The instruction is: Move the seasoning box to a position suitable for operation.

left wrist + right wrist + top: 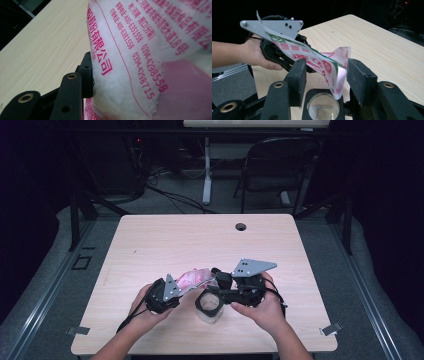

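Step in hand: pouring from the plastic bag (196, 278) into the clear jar (209, 309).

The left hand-held gripper (176, 289) is clamped on the bag. In the left gripper view one black pad presses into the bag's side, and the film bulges with a white, coarse-grained content behind pink print. The bag is held off the bench (165, 240), tilted toward the jar.

The right hand-held gripper (325, 75) stands with its jaws apart. In the right gripper view the bag's floppy end (337, 72) hangs between the jaws without either pad pressing on it. The jar, with its black collar (322, 93), sits on the bench right below, and the bag end droops toward the opening. Inside of jar looks nearly empty; cannot tell for certain through the glass.

Judgement: the pour looks not yet begun. I cannot tell whether the bag end is cut open.

Next move calls for: bringing the bag end squarely over the jar mouth, then raising the bag's rear so the grains run down. The right hand-held gripper could pinch the end to steer it. Risk: the limp film folds and grains land on the bench.
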